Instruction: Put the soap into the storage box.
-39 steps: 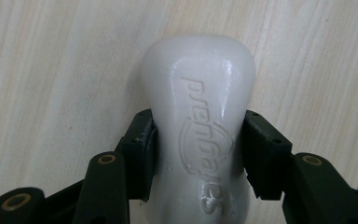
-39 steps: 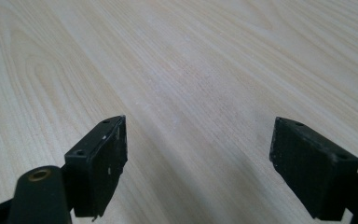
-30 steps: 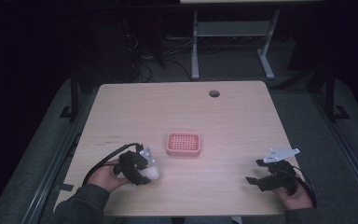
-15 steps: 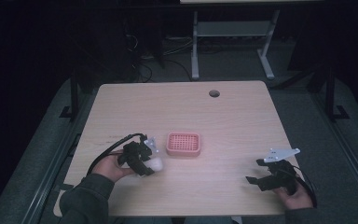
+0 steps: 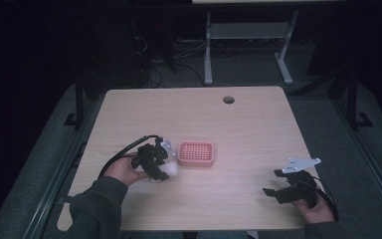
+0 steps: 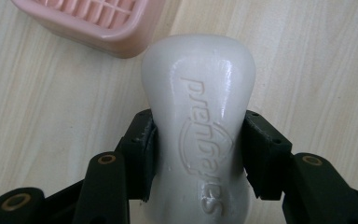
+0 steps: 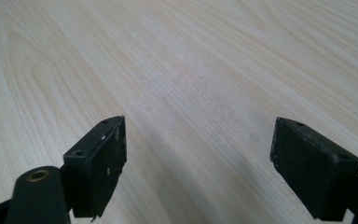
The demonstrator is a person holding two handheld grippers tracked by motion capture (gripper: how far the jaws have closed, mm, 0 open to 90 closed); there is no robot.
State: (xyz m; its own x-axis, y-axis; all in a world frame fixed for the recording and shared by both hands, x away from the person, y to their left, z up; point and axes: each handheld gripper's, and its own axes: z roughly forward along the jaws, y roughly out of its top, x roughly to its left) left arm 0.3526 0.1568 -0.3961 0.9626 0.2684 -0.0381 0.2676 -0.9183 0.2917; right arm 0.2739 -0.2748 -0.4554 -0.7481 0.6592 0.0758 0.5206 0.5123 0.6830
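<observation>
Between the pads of the left tongs [image 6: 198, 154] sits a white bar of soap [image 6: 199, 121] with raised lettering, clamped at its narrow waist. Just beyond the left tongs' tips lies the pink slatted soap dish [image 5: 196, 153]; the soap seems clear of it, though the dim high view leaves that uncertain. The right tongs [image 7: 198, 168] stand wide apart over bare worktop [image 7: 205, 70], well away from the dish.
</observation>
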